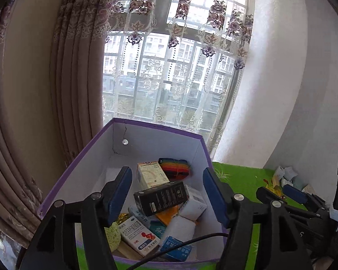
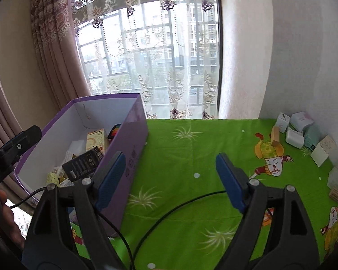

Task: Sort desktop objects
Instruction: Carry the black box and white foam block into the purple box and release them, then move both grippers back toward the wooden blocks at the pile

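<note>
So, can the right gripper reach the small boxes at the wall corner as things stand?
Probably yes: the right gripper is open and empty, and only bare green cloth lies between it and the small boxes.

Both views are lit by daylight from the window (image 1: 169, 67) at twelve o'clock, where panes are slightly overexposed. Strong fisheye bending is seen toward the rims, dark vignetting at the corners. Focus is kept fairly sharp.
</note>
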